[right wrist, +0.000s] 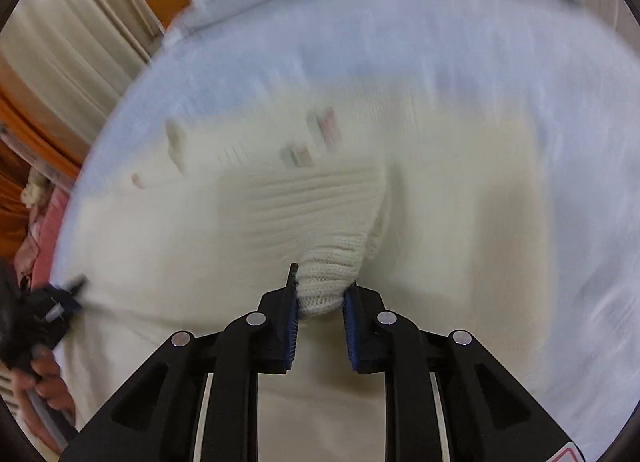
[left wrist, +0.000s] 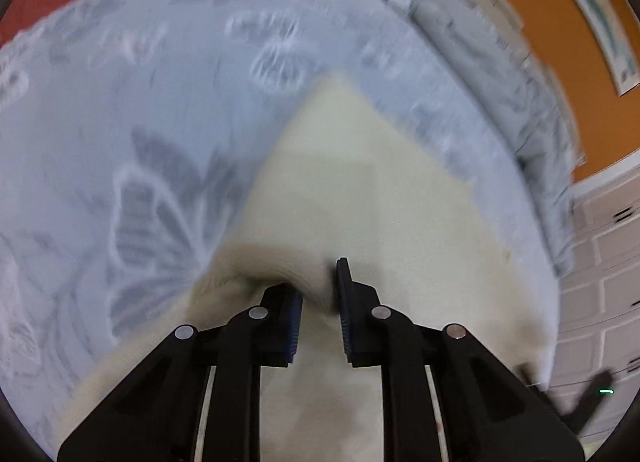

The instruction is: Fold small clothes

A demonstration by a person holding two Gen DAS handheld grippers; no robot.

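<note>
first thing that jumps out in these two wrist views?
The cream ribbed knit garment, spread over the pale blue butterfly-print bedsheet, fills both views. The right gripper is pinching a bunched fold of it. The left gripper grips its edge near the sheet; orange walls sit behind.

no readable text, labels too blurred

Garment (right wrist: 280, 202) flat on bedsheet (right wrist: 440, 42); pillows (left wrist: 480, 42) behind

a home bedroom: a bed with a pale blue butterfly-print sheet (left wrist: 160, 142), orange walls (left wrist: 560, 42) and curtains (right wrist: 60, 42).
</note>
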